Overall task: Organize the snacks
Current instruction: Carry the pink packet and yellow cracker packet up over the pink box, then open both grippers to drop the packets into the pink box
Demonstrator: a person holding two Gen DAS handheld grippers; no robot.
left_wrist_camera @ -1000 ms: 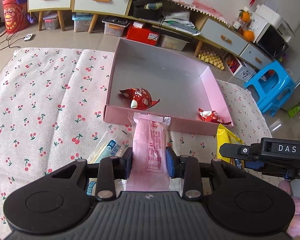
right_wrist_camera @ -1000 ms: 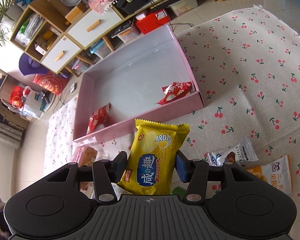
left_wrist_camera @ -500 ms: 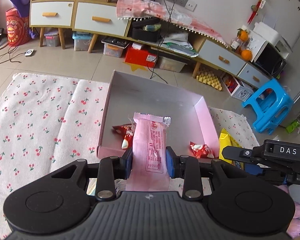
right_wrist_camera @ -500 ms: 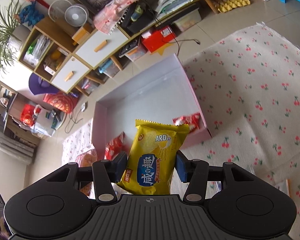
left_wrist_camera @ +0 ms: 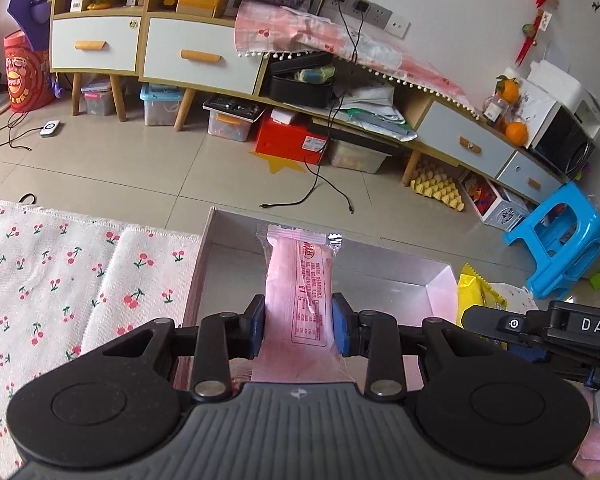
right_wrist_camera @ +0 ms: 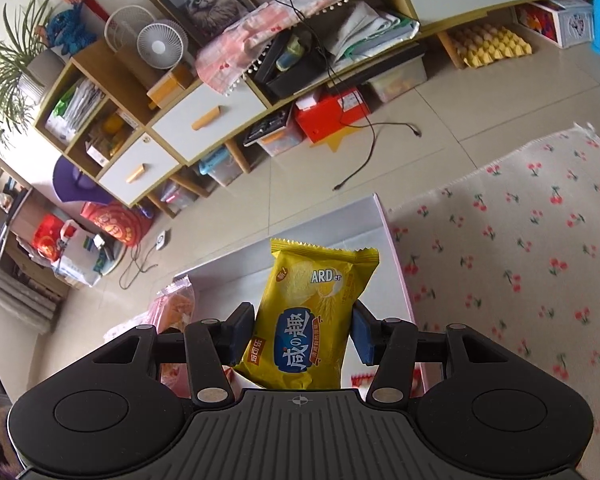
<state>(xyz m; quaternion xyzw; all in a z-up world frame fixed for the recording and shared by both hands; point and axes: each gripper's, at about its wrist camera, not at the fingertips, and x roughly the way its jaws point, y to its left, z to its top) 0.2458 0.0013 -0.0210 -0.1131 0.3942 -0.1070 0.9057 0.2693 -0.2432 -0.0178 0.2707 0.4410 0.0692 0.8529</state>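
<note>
My left gripper (left_wrist_camera: 299, 330) is shut on a pink snack packet (left_wrist_camera: 300, 280) and holds it upright over the near edge of the open pink box (left_wrist_camera: 440, 292). My right gripper (right_wrist_camera: 300, 338) is shut on a yellow cracker packet (right_wrist_camera: 312, 312), held above the same pink box (right_wrist_camera: 396, 264). The right gripper's body (left_wrist_camera: 560, 328) and its yellow packet (left_wrist_camera: 474, 292) show at the right of the left wrist view. The pink packet (right_wrist_camera: 174, 308) shows at the left of the right wrist view. The box's contents are hidden behind the packets.
The box sits on a white cherry-print cloth (left_wrist_camera: 60, 276), which also shows in the right wrist view (right_wrist_camera: 520, 248). Beyond it are a tiled floor with loose cables (left_wrist_camera: 320, 184), low cabinets (left_wrist_camera: 196, 56), storage boxes and a blue stool (left_wrist_camera: 560, 240).
Both grippers have risen and tilted up with their packets still held. The box has dropped low in both views and the red snacks inside it are no longer seen.
</note>
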